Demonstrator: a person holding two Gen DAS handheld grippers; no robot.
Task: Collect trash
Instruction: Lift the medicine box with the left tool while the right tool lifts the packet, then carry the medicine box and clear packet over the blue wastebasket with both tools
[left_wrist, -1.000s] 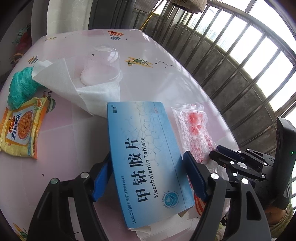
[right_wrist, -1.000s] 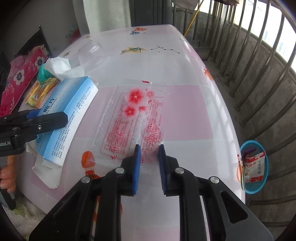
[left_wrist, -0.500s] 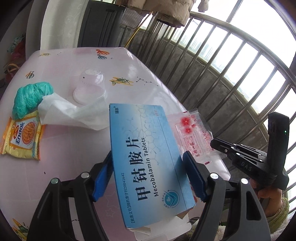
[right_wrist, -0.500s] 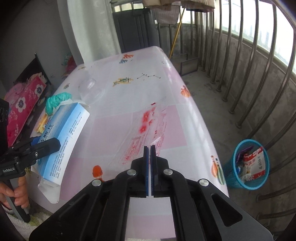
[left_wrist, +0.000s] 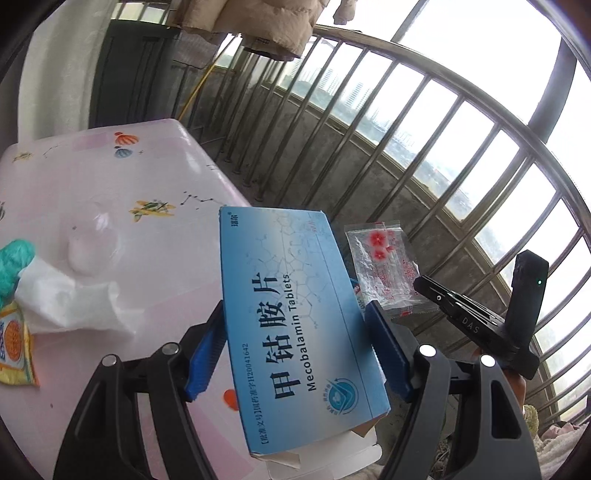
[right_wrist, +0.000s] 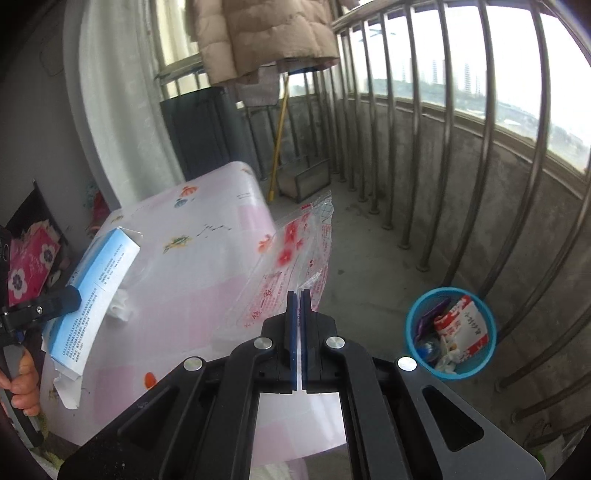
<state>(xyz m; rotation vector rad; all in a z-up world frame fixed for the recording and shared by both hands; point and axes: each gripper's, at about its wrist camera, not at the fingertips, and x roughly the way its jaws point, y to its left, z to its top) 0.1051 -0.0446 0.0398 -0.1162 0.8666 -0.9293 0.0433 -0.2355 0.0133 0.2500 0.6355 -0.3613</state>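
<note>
A home balcony: metal railing (right_wrist: 461, 122) over a distant city view, a padded coat (right_wrist: 266, 35) hung to air, bare concrete floor (right_wrist: 365, 258), and a table (left_wrist: 110, 206) in flowery cloth.

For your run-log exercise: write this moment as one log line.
left gripper: shut on box | right gripper: shut on bag | bin: on floor, holds trash

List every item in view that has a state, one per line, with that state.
Left gripper: shut on the blue tablet box.
Blue tablet box: lifted, end flap open.
Right gripper: shut on the clear flowered bag.
Clear flowered bag: lifted off table.
Blue bin: upright, holding trash.
White tissue: crumpled on table.
</note>
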